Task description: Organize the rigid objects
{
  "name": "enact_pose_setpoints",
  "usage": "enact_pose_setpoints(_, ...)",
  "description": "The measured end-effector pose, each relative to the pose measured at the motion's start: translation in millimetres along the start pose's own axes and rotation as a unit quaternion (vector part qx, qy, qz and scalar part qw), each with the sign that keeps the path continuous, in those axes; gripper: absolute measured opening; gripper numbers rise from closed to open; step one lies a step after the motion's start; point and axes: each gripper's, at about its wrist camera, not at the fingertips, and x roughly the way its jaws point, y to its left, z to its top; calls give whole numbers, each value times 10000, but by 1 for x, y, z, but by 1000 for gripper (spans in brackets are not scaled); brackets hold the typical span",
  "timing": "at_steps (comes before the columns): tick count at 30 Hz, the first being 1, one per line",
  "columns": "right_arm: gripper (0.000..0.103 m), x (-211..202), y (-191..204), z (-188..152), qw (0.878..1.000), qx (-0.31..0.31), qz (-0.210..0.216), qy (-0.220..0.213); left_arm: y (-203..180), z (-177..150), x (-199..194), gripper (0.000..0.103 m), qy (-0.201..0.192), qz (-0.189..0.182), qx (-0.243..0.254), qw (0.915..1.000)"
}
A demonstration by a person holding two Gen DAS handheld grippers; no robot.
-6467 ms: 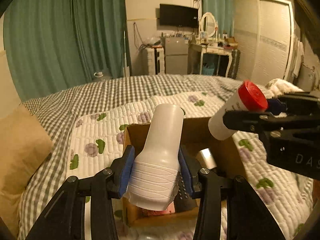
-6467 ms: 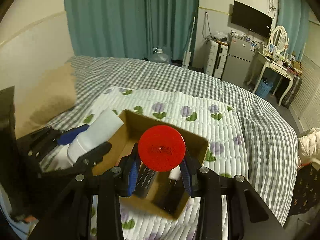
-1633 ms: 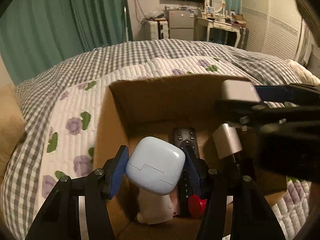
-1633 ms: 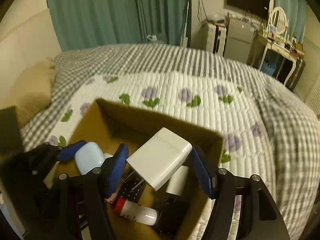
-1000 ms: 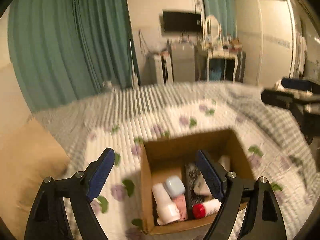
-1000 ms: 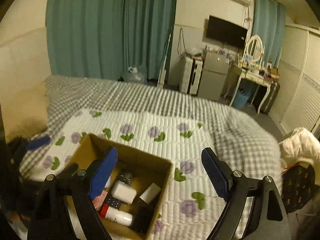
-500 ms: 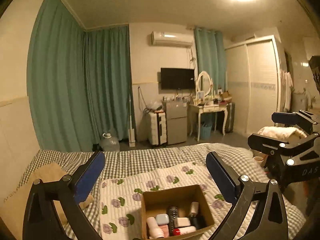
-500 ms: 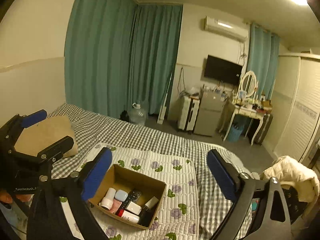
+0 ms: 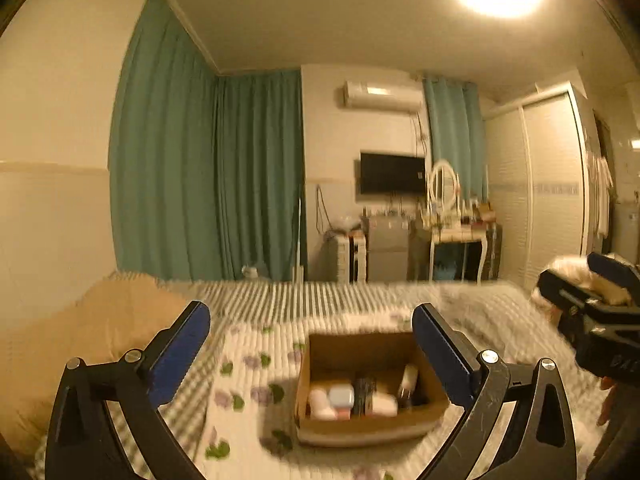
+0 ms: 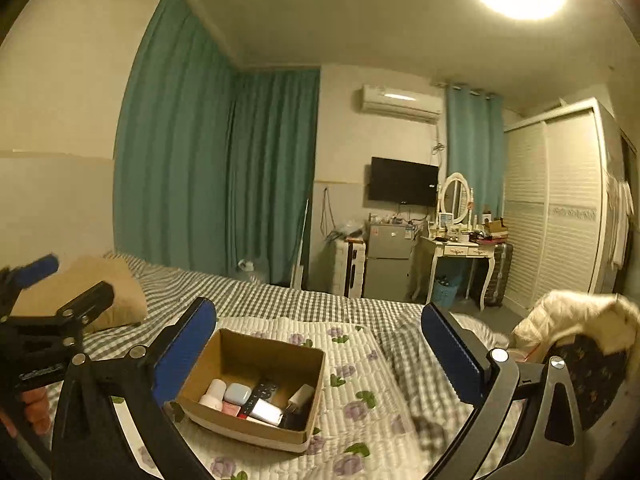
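Note:
A cardboard box (image 9: pixel 430 420) sits on the quilted bed below me; it also shows in the right wrist view (image 10: pixel 256 352). Inside lie a white bottle (image 10: pixel 214 392), a pale blue case (image 10: pixel 237 393), a black remote (image 10: pixel 262 392), a white charger block (image 10: pixel 267 410) and other small items. My left gripper (image 9: pixel 311 326) is wide open and empty, well above and back from the box. My right gripper (image 10: pixel 319 320) is also wide open and empty, high above the box. Each gripper shows at the edge of the other's view.
A tan pillow (image 9: pixel 80 328) lies at the bed's left. Green curtains (image 10: pixel 224 168), a small fridge (image 10: pixel 386 260), a dressing table with mirror (image 10: pixel 460 240) and a white wardrobe (image 10: pixel 560 208) line the far wall. A cream jacket (image 10: pixel 572 316) lies at the right.
Both grippers let their objects go into the box, opened wide and pulled far up and back. In the last half second the left view dipped slightly toward the bed.

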Motion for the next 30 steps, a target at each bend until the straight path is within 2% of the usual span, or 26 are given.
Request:
enact_pose_setpoints(4, 103, 30, 3, -53, 9986, -159, -141, 474, 4, -35, 23, 103, 330, 196, -82, 9992)
enact_pose_setpoints(8, 103, 45, 7, -82, 9979, -188, -177, 591, 6, -68, 37, 103, 465, 375, 127, 9981)
enact_pose_setpoints(15, 103, 52, 5, -90, 9974, -149, -125, 689, 6, -85, 41, 103, 568, 280, 87, 9980)
enact_pose_setpoints(19, 103, 57, 6, -95, 9965, -136, -104, 813, 6, -84, 41, 103, 600, 235, 29, 9979)
enact_pose_setpoints(30, 103, 55, 5, -95, 9965, -105, -43, 827, 0, -88, 45, 103, 783, 152, 112, 9967)
